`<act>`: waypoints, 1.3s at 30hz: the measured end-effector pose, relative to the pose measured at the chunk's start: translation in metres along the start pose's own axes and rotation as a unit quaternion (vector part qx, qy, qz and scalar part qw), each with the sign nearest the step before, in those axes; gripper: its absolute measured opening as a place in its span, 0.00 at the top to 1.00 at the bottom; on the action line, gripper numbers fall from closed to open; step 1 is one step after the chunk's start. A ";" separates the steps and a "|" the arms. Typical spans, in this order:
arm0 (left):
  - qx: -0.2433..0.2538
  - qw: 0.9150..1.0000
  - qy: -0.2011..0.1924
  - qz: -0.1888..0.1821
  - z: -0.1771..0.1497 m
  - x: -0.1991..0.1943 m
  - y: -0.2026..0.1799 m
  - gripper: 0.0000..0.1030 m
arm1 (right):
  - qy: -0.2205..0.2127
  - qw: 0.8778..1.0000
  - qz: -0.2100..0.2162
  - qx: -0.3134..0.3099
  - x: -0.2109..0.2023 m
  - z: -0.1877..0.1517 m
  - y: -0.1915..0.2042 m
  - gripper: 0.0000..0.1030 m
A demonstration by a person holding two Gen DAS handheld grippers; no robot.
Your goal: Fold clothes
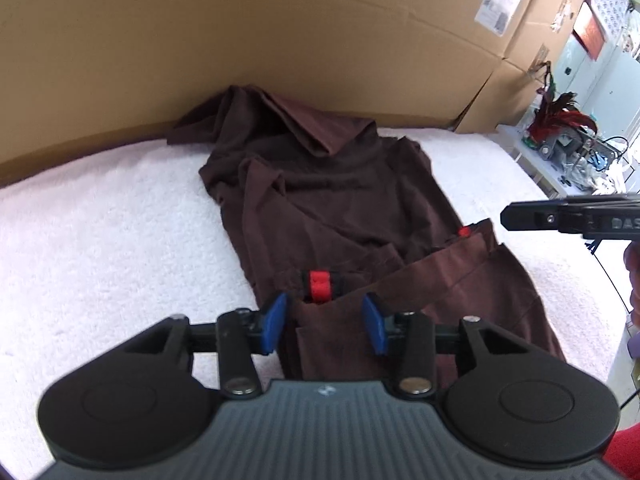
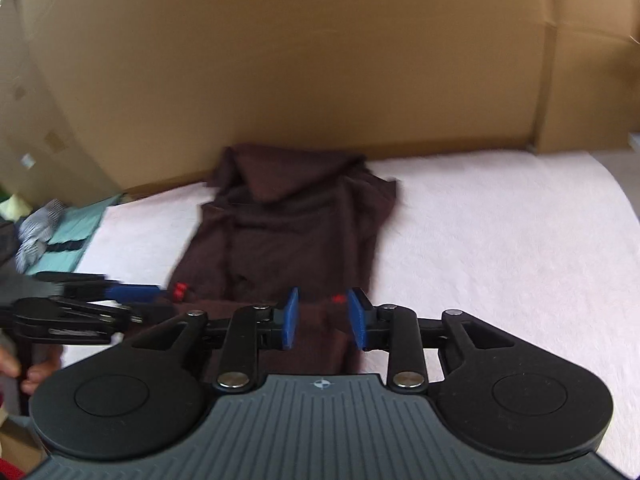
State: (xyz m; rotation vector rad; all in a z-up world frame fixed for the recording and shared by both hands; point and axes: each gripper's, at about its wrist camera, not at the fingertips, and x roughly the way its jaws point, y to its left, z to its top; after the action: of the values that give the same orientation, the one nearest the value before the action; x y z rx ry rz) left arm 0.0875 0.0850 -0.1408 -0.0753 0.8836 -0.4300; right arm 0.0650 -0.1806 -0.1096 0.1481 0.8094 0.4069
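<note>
One brown garment (image 1: 320,200), two grippers, left (image 1: 326,322) and right (image 2: 323,318), one white towel (image 1: 100,220), two cardboard boxes (image 1: 240,40).

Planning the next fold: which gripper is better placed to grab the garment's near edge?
Probably the left gripper: its open jaws straddle the brown garment's edge by the red tag.

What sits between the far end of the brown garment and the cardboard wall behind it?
Nothing: in the left wrist view the brown garment's far end lies right up against the cardboard wall, with no white towel showing between them.
</note>
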 end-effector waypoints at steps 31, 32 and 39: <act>0.022 0.994 -0.018 0.106 -0.103 -0.101 -0.022 0.28 | 0.067 0.993 -0.012 0.092 0.053 -0.027 0.049 0.25; 0.028 0.994 -0.017 0.109 -0.103 -0.101 -0.023 0.28 | 0.070 0.994 -0.027 0.077 0.050 -0.023 0.053 0.34; 0.054 0.995 -0.004 0.080 -0.095 -0.079 -0.042 0.27 | 0.037 0.997 -0.052 0.033 0.002 -0.032 0.032 0.57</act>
State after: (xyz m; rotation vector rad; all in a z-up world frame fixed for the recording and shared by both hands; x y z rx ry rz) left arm -0.0423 0.0881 -0.1334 0.0924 0.8505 -0.3266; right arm 0.0337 -0.1515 -0.1235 0.1528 0.8994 0.2897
